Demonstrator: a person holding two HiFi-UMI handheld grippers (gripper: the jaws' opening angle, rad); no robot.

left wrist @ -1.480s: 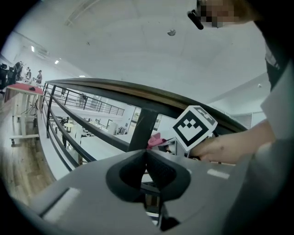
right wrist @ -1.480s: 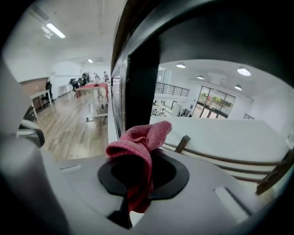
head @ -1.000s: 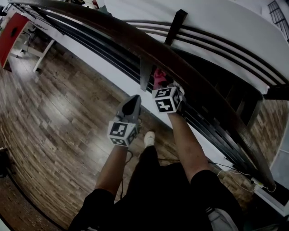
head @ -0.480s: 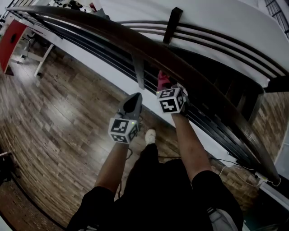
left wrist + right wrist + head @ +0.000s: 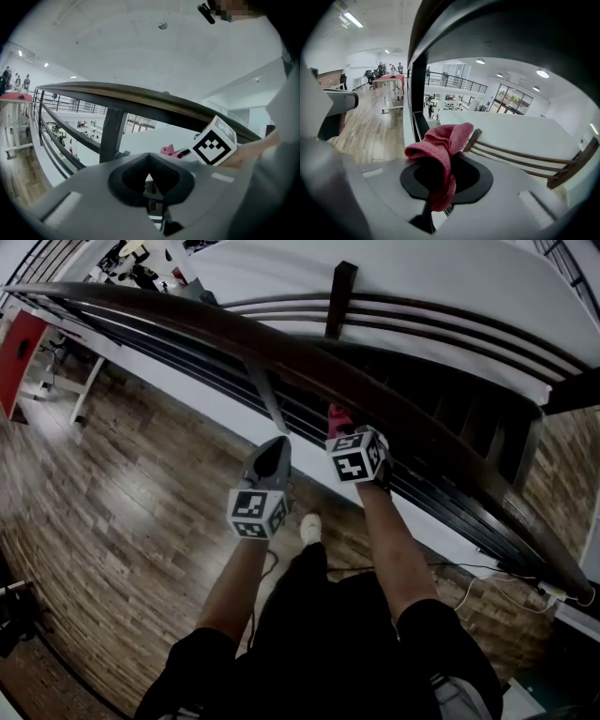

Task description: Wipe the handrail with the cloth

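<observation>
Wood-plank flooring [image 5: 112, 493] ran along a mezzanine edge guarded by a railing. Its dark handrail [image 5: 309, 357] curved across the head view. The pink cloth [image 5: 440, 154] sat bunched at the rail's near side, just under its top; whether it pressed on the wood could not be told. The right gripper [image 5: 349, 439] had its fingers clenched on the cloth's lower end, with the rest flopping up over them. The left gripper [image 5: 273, 454] hung just beside it, below the rail and near a baluster [image 5: 265, 395], its fingers drawn together on nothing. No wiped stretch stood out from the rest, so progress was hard to judge. Long runs of rail on both sides looked left to do.
</observation>
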